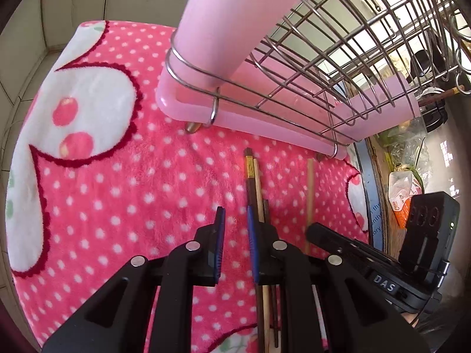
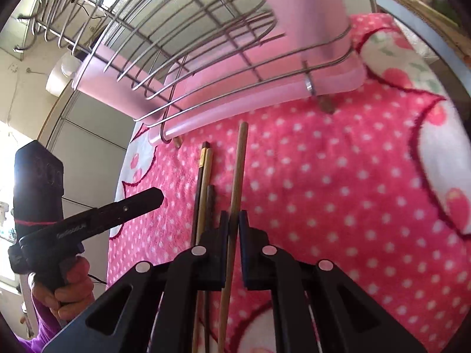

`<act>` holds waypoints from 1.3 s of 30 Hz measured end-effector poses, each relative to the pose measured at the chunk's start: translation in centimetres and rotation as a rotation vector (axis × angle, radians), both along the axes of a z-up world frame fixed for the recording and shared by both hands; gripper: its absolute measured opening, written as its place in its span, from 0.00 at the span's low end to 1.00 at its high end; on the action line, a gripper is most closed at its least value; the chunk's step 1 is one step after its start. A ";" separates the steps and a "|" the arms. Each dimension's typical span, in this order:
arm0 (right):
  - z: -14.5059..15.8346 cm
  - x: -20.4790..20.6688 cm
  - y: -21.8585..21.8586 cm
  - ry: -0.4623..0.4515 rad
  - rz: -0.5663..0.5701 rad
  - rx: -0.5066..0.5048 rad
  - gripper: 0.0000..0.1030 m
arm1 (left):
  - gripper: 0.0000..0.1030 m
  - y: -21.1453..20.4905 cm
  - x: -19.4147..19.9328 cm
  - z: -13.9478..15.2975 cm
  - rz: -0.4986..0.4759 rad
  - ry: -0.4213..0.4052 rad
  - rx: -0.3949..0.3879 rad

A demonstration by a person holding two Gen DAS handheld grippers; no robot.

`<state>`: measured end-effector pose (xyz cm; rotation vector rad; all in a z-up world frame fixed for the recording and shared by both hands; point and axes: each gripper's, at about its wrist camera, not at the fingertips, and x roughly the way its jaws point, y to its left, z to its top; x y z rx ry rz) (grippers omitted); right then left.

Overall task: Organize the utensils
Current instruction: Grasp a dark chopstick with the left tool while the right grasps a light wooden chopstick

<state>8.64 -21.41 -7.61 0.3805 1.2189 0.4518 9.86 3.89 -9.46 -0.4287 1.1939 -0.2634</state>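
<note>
Several chopsticks lie on a pink dotted blanket in front of a wire dish rack (image 1: 309, 67) on a pink tray. My left gripper (image 1: 235, 220) is open and empty, just above the blanket; a dark chopstick with a gold band (image 1: 250, 176) and a pale one (image 1: 258, 188) lie beside and under its right finger. My right gripper (image 2: 234, 220) is shut on a light wooden chopstick (image 2: 239, 164), which points toward the rack. The dark and pale chopsticks (image 2: 203, 182) lie just left of it. The same light chopstick also shows in the left wrist view (image 1: 309, 194).
The rack (image 2: 176, 44) and its pink tray (image 2: 235, 106) stand on small feet at the far side of the blanket (image 2: 338, 176). The blanket (image 1: 103, 176) covers the whole surface. Clutter and a plastic bag (image 1: 403, 188) lie past its right edge. The left gripper also shows in the right wrist view (image 2: 117, 209).
</note>
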 end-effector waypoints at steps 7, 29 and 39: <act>0.2 0.9 -2.0 0.022 0.012 -0.026 0.07 | 0.14 -2.9 2.5 0.4 -0.043 0.001 0.081; -1.7 0.7 -0.5 0.041 0.080 -0.002 0.12 | 0.13 -4.8 4.8 -2.3 -0.007 0.091 0.083; -1.3 -0.1 -0.7 0.041 0.069 0.029 0.16 | 0.13 -1.7 4.3 -1.8 0.028 0.093 -0.016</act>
